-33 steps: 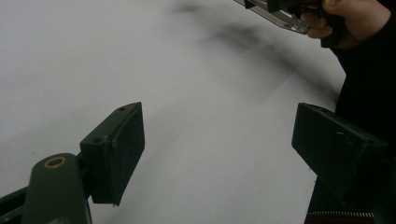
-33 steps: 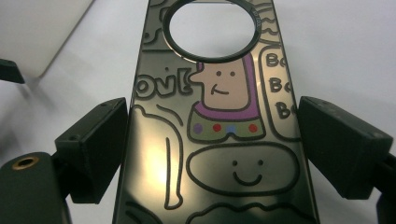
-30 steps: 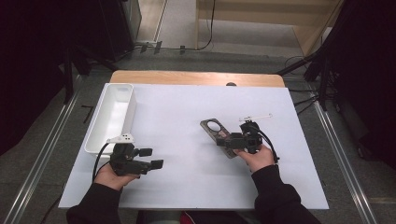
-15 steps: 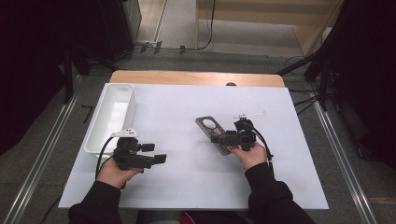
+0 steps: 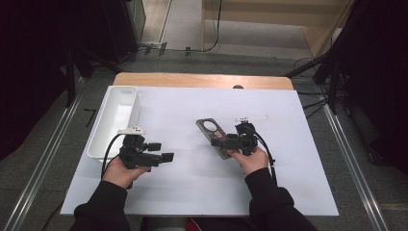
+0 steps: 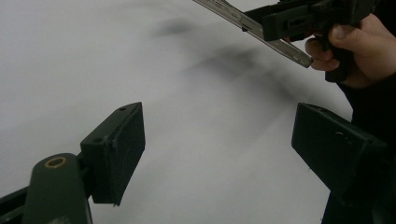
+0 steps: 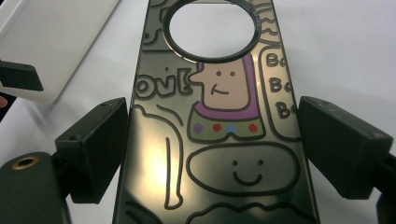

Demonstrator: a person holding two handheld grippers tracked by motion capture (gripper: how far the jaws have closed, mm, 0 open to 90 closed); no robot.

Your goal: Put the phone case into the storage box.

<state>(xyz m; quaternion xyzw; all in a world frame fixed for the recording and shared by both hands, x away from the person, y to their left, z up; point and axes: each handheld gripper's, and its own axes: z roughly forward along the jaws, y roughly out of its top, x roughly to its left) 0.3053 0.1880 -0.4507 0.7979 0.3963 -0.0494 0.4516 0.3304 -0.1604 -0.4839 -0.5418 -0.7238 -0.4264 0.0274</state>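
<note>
R gripper (image 5: pixel 226 142) clamped on phone case (image 5: pixel 215 136), lifted off desk (image 5: pixel 192 183). L gripper (image 5: pixel 161 151) jaws apart, nothing between, near white tray (image 5: pixel 109 126).

The phone case (image 7: pixel 219 140) looked glossy and mirror-like, the gripper (image 7: pixel 210 149) pads matt black plastic, the tray (image 5: pixel 115 120) smooth white plastic, the counter (image 5: pixel 288 159) covering matt white.

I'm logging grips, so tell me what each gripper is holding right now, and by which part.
The right gripper holds the cartoon-printed plate by its long side edges, away from the round hole. The left gripper holds nothing.
</note>
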